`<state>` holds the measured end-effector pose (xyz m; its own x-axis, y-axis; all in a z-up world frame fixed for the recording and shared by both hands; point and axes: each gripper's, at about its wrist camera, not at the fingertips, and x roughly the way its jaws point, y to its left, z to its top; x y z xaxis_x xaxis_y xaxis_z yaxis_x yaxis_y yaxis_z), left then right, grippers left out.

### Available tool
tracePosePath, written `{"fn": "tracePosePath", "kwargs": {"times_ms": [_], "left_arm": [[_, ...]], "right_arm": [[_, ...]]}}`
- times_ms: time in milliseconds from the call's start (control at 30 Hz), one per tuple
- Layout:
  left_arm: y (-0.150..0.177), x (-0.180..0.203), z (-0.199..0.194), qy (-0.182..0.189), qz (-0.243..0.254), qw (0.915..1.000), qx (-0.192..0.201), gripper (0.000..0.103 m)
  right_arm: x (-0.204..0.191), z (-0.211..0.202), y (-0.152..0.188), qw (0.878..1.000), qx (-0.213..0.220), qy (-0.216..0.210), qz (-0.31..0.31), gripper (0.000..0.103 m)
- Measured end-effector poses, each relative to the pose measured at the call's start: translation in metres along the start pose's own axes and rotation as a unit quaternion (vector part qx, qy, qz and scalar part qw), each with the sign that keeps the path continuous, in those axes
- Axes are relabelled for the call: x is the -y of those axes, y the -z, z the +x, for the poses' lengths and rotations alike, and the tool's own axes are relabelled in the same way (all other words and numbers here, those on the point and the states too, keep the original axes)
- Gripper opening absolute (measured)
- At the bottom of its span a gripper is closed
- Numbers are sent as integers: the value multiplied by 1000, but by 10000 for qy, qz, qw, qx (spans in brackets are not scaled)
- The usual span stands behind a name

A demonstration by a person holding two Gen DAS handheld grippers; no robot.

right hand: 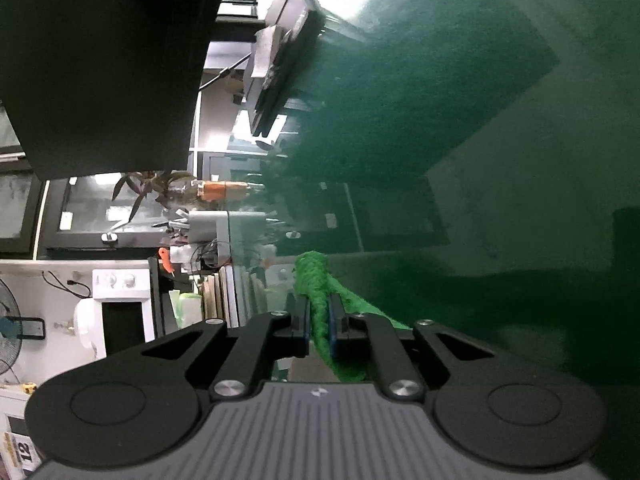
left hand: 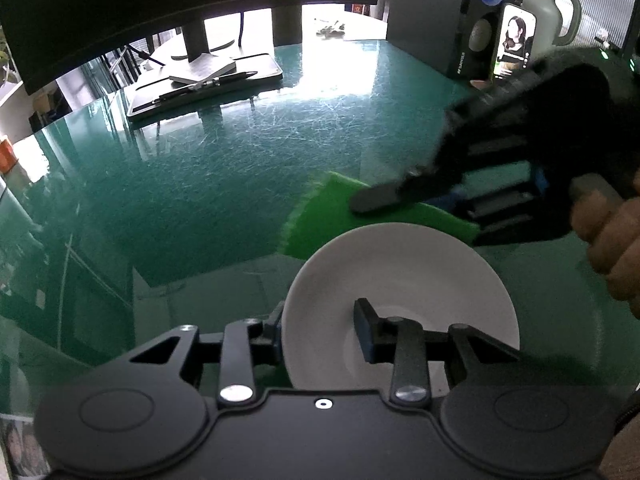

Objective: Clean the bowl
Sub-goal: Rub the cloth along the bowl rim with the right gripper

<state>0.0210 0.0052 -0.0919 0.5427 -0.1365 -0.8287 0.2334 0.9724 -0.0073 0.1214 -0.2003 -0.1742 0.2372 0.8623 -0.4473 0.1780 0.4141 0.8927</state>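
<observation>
white bowl: glazed and stiff, probably light, slippery where smooth, likely to chip if dropped or knocked on the hard top. best taken at the rim, one finger inside and one outside, as done here. held by the left gripper, fingers clamped across the near rim wall, the inner finger showing against the white inside, the outer one mostly hidden behind the wall. positioned low over the glossy green worktop, tilted toward the camera; contact with the surface cannot be told. plain white throughout, round, shallow, with a flat circular base ring; no visible dirt or residue. green cloth: soft, limp, fuzzy, easily bunched. pinched between the nearly closed fingers of the right gripper, hanging just beyond the far rim of the bowl. judged stage: cloth brought up for wiping, not yet on the inside.
</observation>
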Motion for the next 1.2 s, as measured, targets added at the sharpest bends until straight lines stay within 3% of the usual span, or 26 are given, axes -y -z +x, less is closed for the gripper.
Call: {"fn": "tracePosePath", "kwargs": {"times_ms": [533, 733, 1067, 1133, 1200], "left_arm": [[1, 4, -1, -35, 84, 10000, 19, 38], [2, 4, -1, -29, 90, 10000, 25, 38], [1, 3, -1, 26, 81, 10000, -37, 40], [0, 2, 0, 16, 83, 9999, -65, 42], [-1, 2, 1, -10, 83, 9999, -91, 51]], "right_arm": [[6, -6, 5, 9999, 40, -10, 135, 10], [-9, 3, 6, 9998, 80, 35, -176, 9], [0, 1, 7, 9999, 39, 24, -111, 8], [-5, 6, 7, 9998, -7, -46, -206, 8], [-4, 6, 6, 9997, -59, -51, -245, 7]]}}
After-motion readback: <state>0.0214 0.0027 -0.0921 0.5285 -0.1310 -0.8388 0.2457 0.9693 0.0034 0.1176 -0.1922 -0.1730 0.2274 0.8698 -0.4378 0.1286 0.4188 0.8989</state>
